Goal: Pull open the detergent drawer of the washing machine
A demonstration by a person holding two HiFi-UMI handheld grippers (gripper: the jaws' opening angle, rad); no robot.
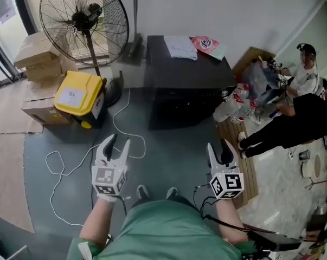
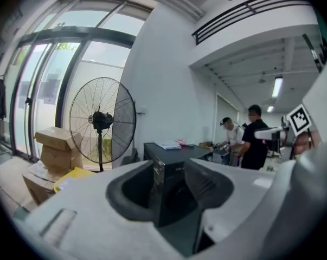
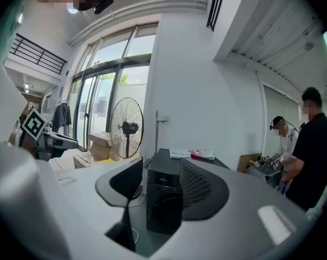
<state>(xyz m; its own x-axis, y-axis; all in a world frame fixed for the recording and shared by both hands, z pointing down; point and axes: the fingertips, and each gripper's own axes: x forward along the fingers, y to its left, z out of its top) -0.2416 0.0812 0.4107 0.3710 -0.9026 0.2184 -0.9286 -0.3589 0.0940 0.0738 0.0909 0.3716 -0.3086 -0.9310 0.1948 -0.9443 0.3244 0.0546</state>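
Observation:
The washing machine (image 1: 185, 80) is a black box against the white wall, a few steps ahead of me on the grey floor. Its dark front faces me, and I cannot make out the detergent drawer on it. My left gripper (image 1: 117, 144) is held out low at the left, open with nothing between its jaws. My right gripper (image 1: 218, 149) at the right is likewise open and holds nothing. Both are well short of the machine. The left gripper view frames the machine (image 2: 168, 164) between the left gripper's jaws, and the right gripper view frames the machine (image 3: 163, 194) the same way.
White papers (image 1: 180, 46) and a pink packet (image 1: 205, 43) lie on the machine's top. A standing fan (image 1: 84, 20), a yellow box (image 1: 79, 93) and cardboard boxes (image 1: 38, 56) stand at the left. A white cable (image 1: 120, 129) loops over the floor. Two people (image 1: 299, 123) and plastic bottles (image 1: 233, 104) are at the right.

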